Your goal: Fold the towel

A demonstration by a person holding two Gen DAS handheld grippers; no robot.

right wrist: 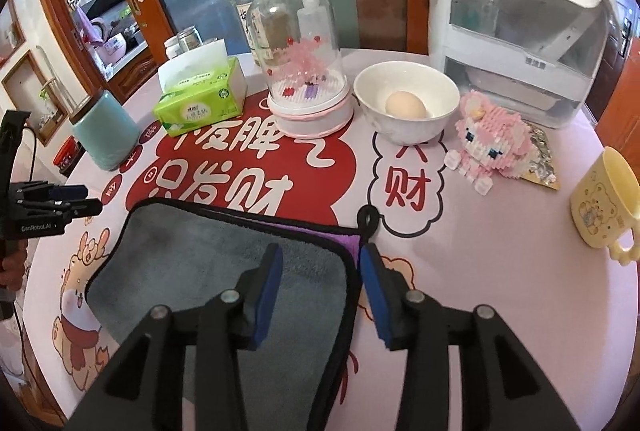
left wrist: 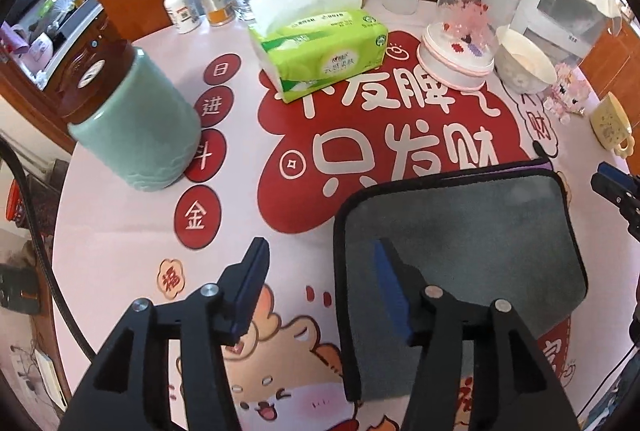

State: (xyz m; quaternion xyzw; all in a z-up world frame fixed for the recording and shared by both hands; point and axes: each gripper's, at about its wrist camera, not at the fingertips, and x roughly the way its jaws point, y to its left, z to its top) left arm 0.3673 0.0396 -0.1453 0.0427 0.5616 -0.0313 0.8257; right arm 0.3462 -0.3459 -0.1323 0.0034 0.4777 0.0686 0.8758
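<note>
In your left wrist view, the grey towel (left wrist: 460,251) lay folded flat on the table (left wrist: 120,251), black-bound with a purple layer peeking out at its far edge; your left gripper (left wrist: 320,271) stood wide and empty astride its left edge, whose near end the right finger hid. In your right wrist view, your right gripper (right wrist: 320,271) gaped wide astride the towel's (right wrist: 200,271) right edge, its near part hidden beneath the fingers.

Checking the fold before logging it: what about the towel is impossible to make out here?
- Near edge of the grey black-trimmed towel: hidden in both wrist views by the open left tongs and open right tongs.
- Purple layer underneath: only a strip shows, so its extent is unknown.
- Fold count: cannot tell.
</note>
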